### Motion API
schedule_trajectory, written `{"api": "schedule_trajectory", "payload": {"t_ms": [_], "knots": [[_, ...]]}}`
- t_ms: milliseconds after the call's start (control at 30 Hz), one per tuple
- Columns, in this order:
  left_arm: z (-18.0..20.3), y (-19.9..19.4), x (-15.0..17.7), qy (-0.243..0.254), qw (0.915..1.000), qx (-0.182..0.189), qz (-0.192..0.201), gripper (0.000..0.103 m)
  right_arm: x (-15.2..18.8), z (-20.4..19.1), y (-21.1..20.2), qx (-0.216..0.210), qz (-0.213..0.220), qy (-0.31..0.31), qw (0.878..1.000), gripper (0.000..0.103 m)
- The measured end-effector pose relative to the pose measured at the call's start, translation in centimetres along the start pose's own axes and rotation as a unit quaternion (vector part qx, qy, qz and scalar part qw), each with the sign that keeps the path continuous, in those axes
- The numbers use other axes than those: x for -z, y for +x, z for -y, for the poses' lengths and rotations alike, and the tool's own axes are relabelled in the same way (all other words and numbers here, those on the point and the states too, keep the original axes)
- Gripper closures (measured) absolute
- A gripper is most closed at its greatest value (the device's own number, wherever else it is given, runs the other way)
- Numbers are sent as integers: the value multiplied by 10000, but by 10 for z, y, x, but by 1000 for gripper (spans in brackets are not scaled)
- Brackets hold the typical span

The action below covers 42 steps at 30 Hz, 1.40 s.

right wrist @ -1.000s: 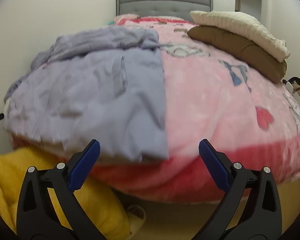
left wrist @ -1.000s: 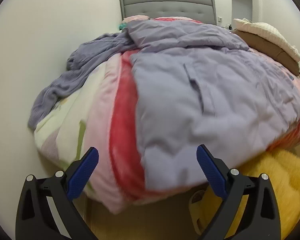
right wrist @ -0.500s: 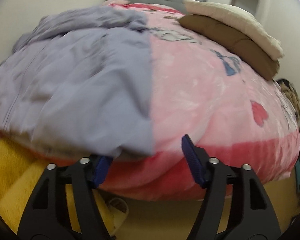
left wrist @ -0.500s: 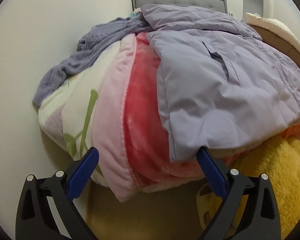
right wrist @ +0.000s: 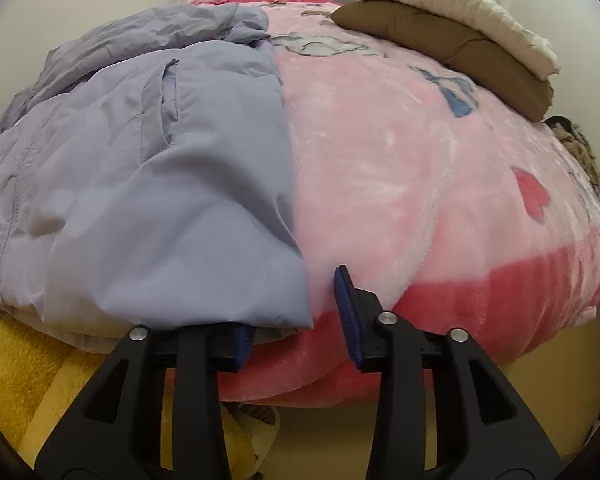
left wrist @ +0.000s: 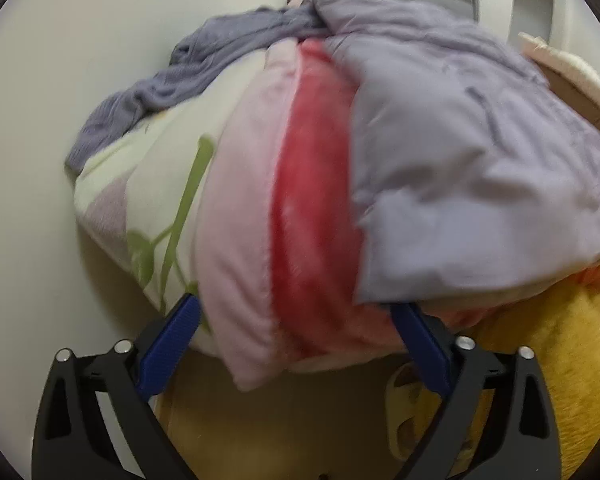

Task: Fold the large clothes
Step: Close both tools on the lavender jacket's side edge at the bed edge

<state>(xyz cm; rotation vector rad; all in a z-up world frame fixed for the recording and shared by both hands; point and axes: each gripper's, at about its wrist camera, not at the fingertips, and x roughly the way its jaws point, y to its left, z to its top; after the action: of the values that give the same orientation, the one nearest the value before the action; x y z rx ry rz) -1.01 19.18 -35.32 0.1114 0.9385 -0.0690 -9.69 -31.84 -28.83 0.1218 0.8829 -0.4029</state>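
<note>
A large lilac padded jacket (right wrist: 148, 184) lies spread on the pink blanket of the bed; it also shows in the left wrist view (left wrist: 460, 168). My left gripper (left wrist: 296, 320) is open at the bed's foot corner, its right finger tucked under the jacket's left hem corner. My right gripper (right wrist: 296, 312) is half closed around the jacket's right hem corner, its left finger under the fabric and its right finger clear of it on the blanket.
A pink and red blanket (right wrist: 420, 160) covers the bed. Brown and cream pillows (right wrist: 452, 36) are stacked at the far right. A grey knit garment (left wrist: 204, 64) lies at the far left. A yellow fluffy blanket (left wrist: 540, 360) hangs below the foot edge. The wall stands left.
Both grippers have moved forward and down to the jacket's hem. The right gripper's jaws have narrowed around the hem corner. The left gripper's right finger has slid under the other corner.
</note>
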Motion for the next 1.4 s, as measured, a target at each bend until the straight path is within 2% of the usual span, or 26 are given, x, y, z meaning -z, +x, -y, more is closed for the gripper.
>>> {"api": "schedule_trajectory", "payload": {"t_ms": [133, 267, 333, 400, 467, 500, 567, 633, 800, 1000, 1067, 1133, 1267, 1333, 1367, 1400], "knots": [[-7, -10, -2, -231, 9989, 317, 244, 15, 0, -1, -4, 52, 55, -101, 9999, 66], [8, -13, -7, 266, 9982, 380, 372, 15, 0, 1, -5, 162, 64, -145, 9997, 58], [17, -11, -10, 529, 9971, 386, 391, 20, -1, 2, -5, 189, 78, -115, 9997, 58], [25, -12, -14, 694, 9954, 523, 394, 34, -2, 1, -8, 201, 141, -108, 9996, 58], [34, -12, -17, 873, 9935, 621, 388, 44, -3, 1, -12, 83, 227, -76, 9997, 59], [41, -12, -19, 1037, 9920, 606, 386, 45, -3, 1, -14, 1, 228, -38, 9997, 61], [46, -7, -23, 1181, 9910, 559, 286, 46, -5, 1, -12, -71, 178, -8, 9998, 67], [48, 1, -31, 1074, 9920, 661, 81, 53, -6, 1, -7, -48, 28, -32, 10000, 72], [49, 14, -41, 763, 9948, 616, -289, 54, -10, -2, -3, 227, -78, 42, 9997, 74], [51, 17, -42, 769, 9949, 458, -458, 63, -11, -5, -5, 556, -74, 69, 9984, 75], [49, 18, -45, 721, 9948, 456, -560, 64, -12, -5, -9, 546, -39, 184, 9983, 82], [49, 17, -48, 697, 9944, 478, -633, 67, -13, -3, -12, 398, -46, 338, 9986, 84], [51, 18, -50, 565, 9943, 559, -714, 64, -16, -3, -16, 240, 0, 339, 9991, 83], [50, 18, -51, 453, 9961, 445, -620, 48, -17, -5, -15, 271, 0, 247, 9993, 83], [49, 19, -52, 407, 9972, 302, -558, 32, -17, -7, -13, 266, -44, 206, 9994, 83], [49, 19, -53, 364, 9980, 157, -493, 20, -18, -8, -11, 286, -67, 168, 9994, 83]]}}
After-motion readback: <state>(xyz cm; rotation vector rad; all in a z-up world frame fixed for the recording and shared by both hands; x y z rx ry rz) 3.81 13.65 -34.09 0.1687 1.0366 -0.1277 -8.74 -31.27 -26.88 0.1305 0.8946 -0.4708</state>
